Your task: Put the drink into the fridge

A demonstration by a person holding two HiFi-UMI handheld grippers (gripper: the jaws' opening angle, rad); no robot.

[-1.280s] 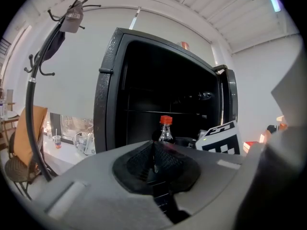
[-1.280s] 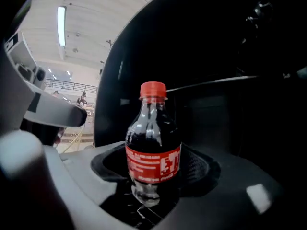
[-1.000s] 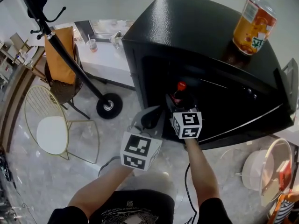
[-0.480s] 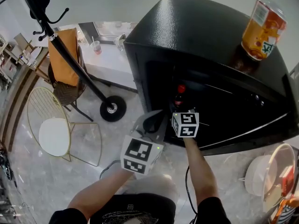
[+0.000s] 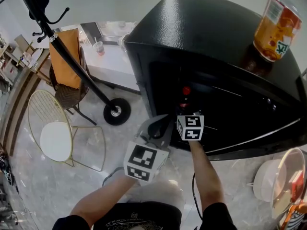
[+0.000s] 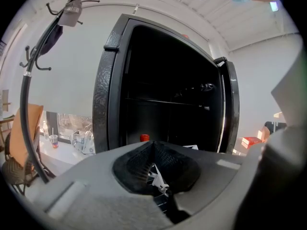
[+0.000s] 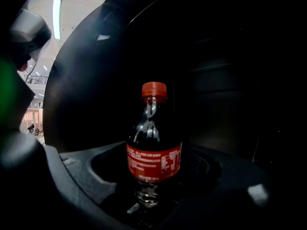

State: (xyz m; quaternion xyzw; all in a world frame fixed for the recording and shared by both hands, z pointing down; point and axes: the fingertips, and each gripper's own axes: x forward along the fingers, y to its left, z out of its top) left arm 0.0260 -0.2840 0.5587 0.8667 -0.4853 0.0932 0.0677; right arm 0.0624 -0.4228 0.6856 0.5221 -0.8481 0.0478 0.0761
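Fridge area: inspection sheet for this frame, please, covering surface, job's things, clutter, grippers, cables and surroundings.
Surface: black fridge, door open, interior dark.
Job's things: cola bottle, red cap, upright, in the fridge opening.
Clutter: orange drink bottle on the fridge top.
Grippers: right gripper shut on the cola bottle; left gripper shut, empty, in front of the fridge.
Cables: black cable beside the right arm.
Surroundings: coat stand, wire chair, pale floor.
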